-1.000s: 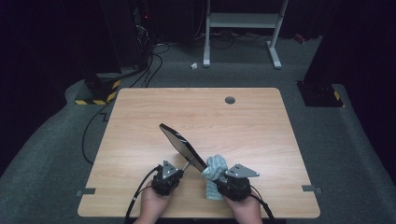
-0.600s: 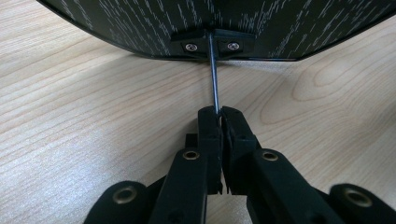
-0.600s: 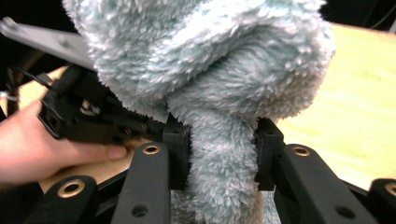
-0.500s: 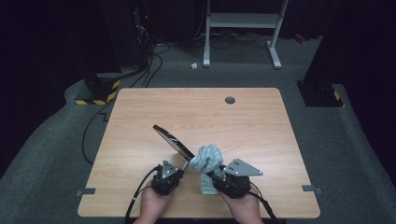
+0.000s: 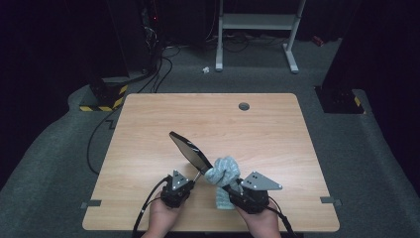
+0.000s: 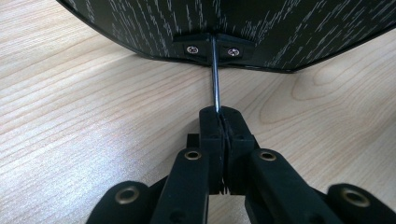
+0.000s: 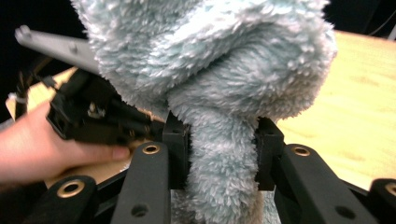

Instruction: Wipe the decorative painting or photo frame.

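Wooden table [image 5: 148, 129] under you: your left gripper [image 6: 219, 116] pinches the thin metal stem [image 6: 215, 79] of a tilted mirror [image 5: 190, 151]. Your right gripper [image 7: 223, 135] clamps a fluffy blue cloth [image 7: 219, 74] just beside the mirror's lower edge.

Each of the 2 bare hands carries a black gripper, the left gripper [image 5: 177, 188] and right gripper [image 5: 250, 194] alike built of 2 black jaws on linked bars with brass-ringed pivots, a grey 3-cornered plate with small screws on top, and a trailing black cable.
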The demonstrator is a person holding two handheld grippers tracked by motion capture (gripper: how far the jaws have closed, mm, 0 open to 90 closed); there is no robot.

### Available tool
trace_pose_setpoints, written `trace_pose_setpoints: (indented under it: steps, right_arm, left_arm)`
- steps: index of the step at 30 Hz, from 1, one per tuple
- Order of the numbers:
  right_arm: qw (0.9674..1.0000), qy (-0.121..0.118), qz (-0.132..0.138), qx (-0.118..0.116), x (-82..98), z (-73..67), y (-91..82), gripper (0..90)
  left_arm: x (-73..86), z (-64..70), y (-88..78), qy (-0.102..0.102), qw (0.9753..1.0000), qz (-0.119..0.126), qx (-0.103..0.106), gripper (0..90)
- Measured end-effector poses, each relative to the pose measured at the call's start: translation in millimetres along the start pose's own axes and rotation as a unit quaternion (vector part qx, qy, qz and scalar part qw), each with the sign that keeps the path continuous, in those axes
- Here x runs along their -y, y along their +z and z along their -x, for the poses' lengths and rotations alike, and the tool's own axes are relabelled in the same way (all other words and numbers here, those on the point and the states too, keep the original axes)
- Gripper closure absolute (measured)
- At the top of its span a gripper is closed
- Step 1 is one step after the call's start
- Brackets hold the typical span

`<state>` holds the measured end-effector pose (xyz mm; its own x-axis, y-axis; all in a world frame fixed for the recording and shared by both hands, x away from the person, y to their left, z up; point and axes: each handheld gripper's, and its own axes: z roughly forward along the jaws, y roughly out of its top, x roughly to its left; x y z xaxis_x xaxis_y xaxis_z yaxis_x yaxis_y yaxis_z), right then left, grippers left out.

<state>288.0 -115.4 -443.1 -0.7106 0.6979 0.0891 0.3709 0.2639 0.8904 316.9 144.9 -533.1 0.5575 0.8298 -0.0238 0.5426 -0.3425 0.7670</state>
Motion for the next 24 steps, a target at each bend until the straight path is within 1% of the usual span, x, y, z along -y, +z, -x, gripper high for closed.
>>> trace_pose_setpoints:
  steps: [3,8,12,14,17,20,24]
  right_arm:
    - [1.0000,0.003,-0.009,-0.001,6.3,0.7,2.3,65.3]
    - [0.9999,0.007,-0.014,-0.002,13.8,3.6,6.6,65.2]
    - [0.9995,0.012,-0.030,-0.001,23.0,6.1,13.0,65.2]
    - [0.9991,0.015,-0.040,0.000,28.1,8.8,17.8,65.3]
    - [0.9978,0.020,-0.062,0.002,36.7,14.5,28.1,65.4]
    - [0.9954,0.028,-0.091,0.009,45.5,21.0,41.5,65.3]
    - [0.9919,0.029,-0.123,0.013,51.4,27.7,57.8,65.3]
  left_arm:
    - [0.0,-0.2,0.0,0.001,1.0000,0.000,0.000,88.3]
    - [0.0,-0.1,0.0,0.000,1.0000,0.000,-0.001,88.2]
    - [0.0,0.1,0.1,0.000,1.0000,0.000,-0.001,88.2]
    - [0.0,0.3,0.2,0.000,1.0000,0.001,-0.002,88.1]
    - [0.0,0.2,0.2,0.000,1.0000,0.001,-0.002,88.1]
    - [0.0,0.4,0.1,0.000,1.0000,0.000,-0.001,88.2]
    - [0.0,0.4,0.2,-0.001,1.0000,0.000,0.000,88.3]
